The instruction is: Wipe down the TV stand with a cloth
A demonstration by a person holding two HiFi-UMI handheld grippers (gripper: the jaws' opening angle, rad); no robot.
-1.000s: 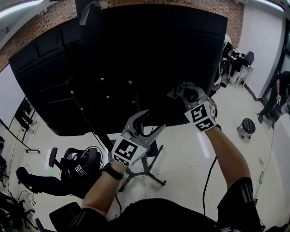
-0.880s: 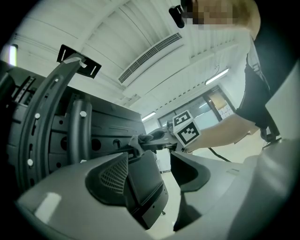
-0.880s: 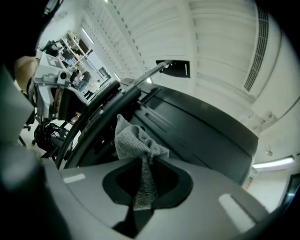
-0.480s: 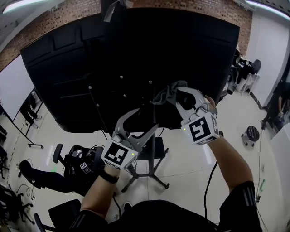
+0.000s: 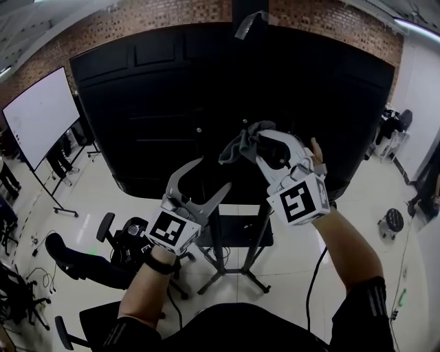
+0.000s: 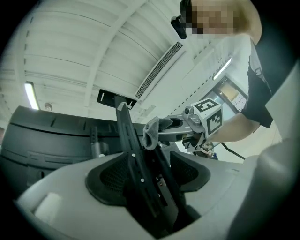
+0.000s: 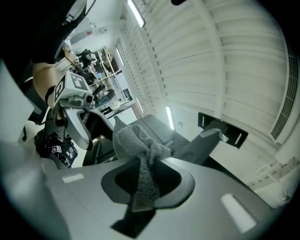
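Brick wall (image 5: 172, 17) behind a black TV (image 5: 158, 117). The right hand-held gripper (image 5: 261, 144) pinches the cloth (image 5: 238, 144) (probably soft, light and floppy, best held bunched). The left hand-held gripper (image 5: 213, 173) gapes empty.

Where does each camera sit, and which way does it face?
Head view: on the person's head, facing down at the TV back and stand; left arm, right arm, left gripper, right gripper show.
Left gripper view: on the left gripper, facing up along its open jaws, past the stand's column, to the ceiling; right arm shows.
Right gripper view: on the right gripper, facing up along jaws shut on the cloth; left arm shows.
Shared: all three show the cloth.
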